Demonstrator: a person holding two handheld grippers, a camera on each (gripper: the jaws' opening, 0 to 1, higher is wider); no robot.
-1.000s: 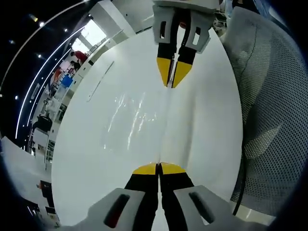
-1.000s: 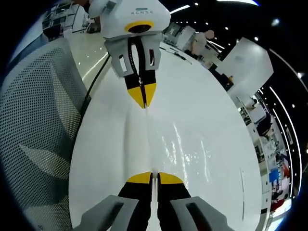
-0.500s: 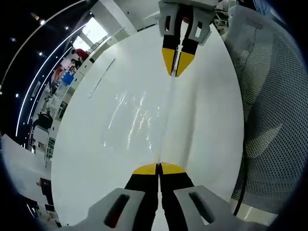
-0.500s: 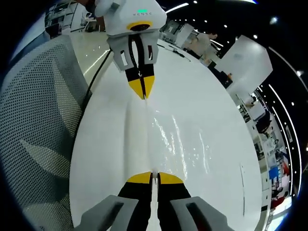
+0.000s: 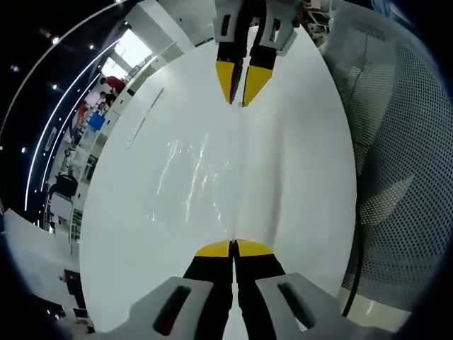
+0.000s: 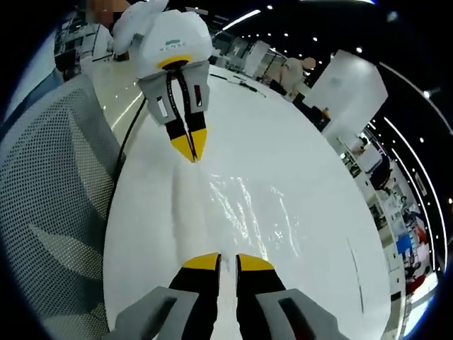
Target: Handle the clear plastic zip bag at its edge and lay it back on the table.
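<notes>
The clear plastic zip bag (image 5: 202,166) lies across the white table (image 5: 304,177), showing mostly as glints, with its near edge raised in a soft ridge between the two grippers. My left gripper (image 5: 233,244) is shut on that edge. Opposite it, my right gripper (image 5: 238,95) has its yellow tips slightly parted. In the right gripper view the bag (image 6: 244,205) glints mid-table, my right gripper (image 6: 228,259) stands open with a narrow gap around the edge, and the left gripper (image 6: 190,157) pinches the far end.
A grey mesh chair (image 5: 400,142) stands close against the table's side, also seen as the chair (image 6: 49,191). A dark cable (image 6: 132,134) runs down by the table edge. A thin pen-like line (image 5: 146,119) lies on the far part of the table.
My right gripper's jaws have parted slightly from the bag's edge and it has drawn back a little. My left gripper stays shut on the bag.
</notes>
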